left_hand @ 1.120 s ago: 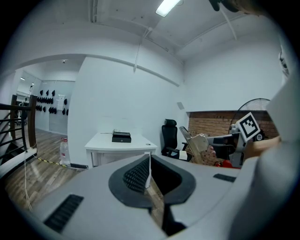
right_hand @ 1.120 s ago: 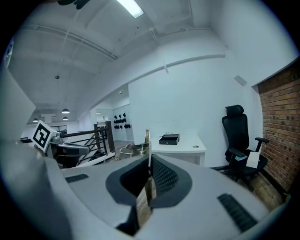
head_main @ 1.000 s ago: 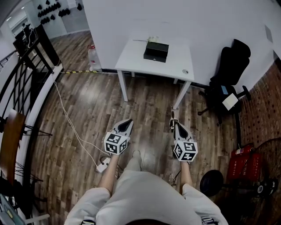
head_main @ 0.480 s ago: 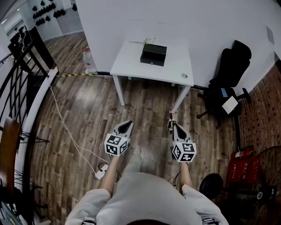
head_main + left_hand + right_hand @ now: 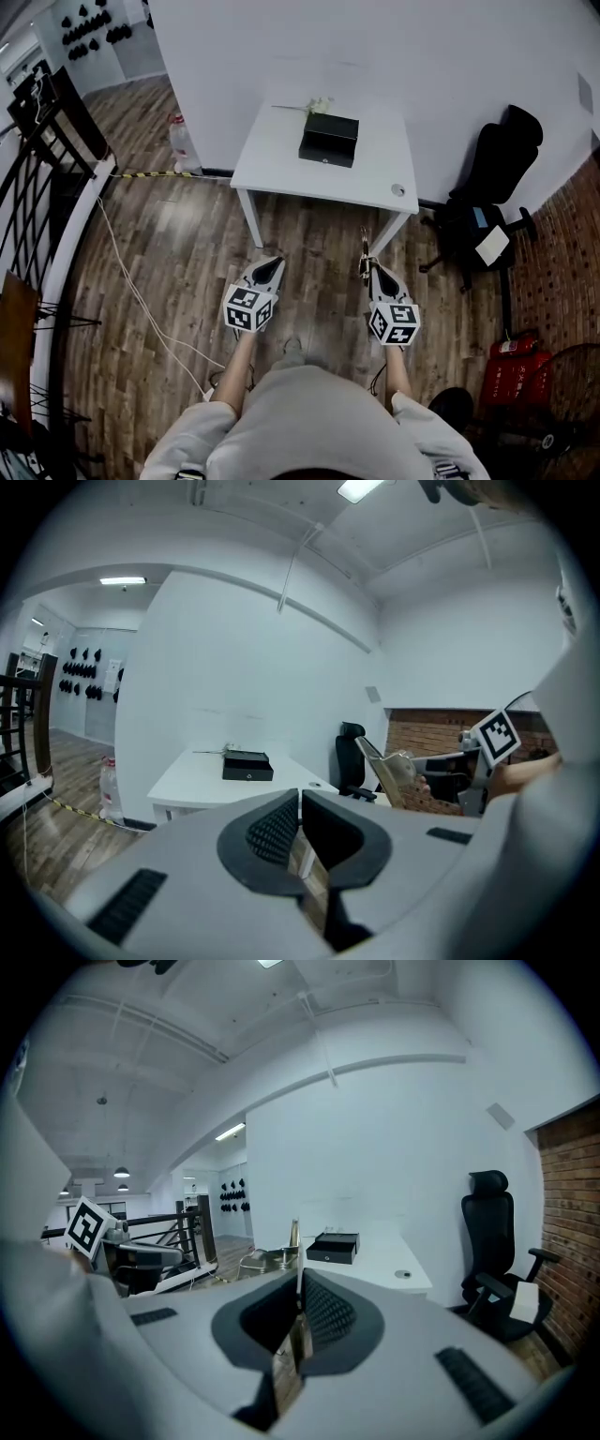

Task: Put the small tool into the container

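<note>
A black box-shaped container (image 5: 329, 139) sits at the back of a white table (image 5: 281, 159), ahead of both grippers. My right gripper (image 5: 368, 269) is held above the wooden floor, short of the table, shut on a small thin tool (image 5: 365, 251) that sticks out past its tips. In the right gripper view the tool (image 5: 294, 1234) rises from between the closed jaws, with the container (image 5: 333, 1246) beyond. My left gripper (image 5: 272, 267) hangs level with the right one, its jaws together and empty. The left gripper view shows the container (image 5: 247, 765) far off on the table.
A black office chair (image 5: 487, 187) stands right of the table, with red equipment (image 5: 511, 375) near it. A water bottle (image 5: 178, 141) stands by the wall at the left. A white cable (image 5: 131, 281) runs over the floor, and a black railing (image 5: 37, 159) borders the far left.
The table and container have come closer and lower in the head view as the person walks forward. Both grippers keep their pose, the right one still holding the tool.
</note>
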